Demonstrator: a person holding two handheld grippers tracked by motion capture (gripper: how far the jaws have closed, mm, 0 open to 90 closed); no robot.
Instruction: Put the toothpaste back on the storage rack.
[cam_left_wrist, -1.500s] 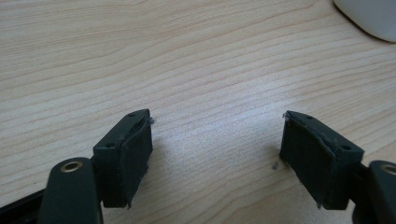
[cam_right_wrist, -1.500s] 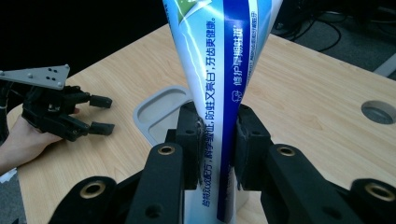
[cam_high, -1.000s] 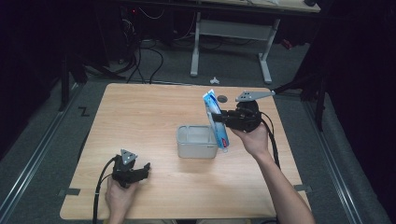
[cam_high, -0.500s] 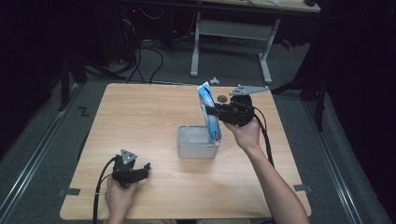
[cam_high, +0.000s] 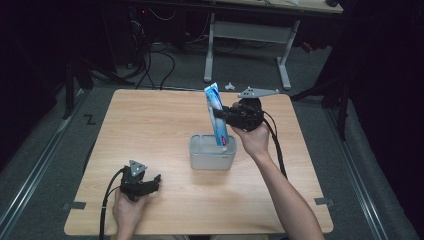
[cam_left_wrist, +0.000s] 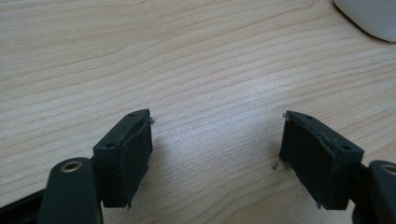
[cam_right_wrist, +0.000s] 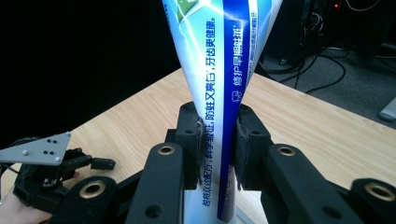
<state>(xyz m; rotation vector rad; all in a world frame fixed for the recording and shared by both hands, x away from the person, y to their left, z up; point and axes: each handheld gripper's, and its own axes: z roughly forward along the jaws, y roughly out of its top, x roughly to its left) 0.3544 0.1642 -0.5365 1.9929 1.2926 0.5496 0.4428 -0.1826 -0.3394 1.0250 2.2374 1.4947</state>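
While the right gripper clamps the toothpaste tube over the grey bin, a tilt could catch the rim. The left gripper rests spread and empty.

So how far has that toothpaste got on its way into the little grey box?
Picked up already: the right gripper is shut on the toothpaste tube, off the table. In hand: the tube stands nearly upright with its lower end at the grey container, seemingly just dipping past the rim. Left, probably: lowering it in and letting go. The left gripper rests open on the table.
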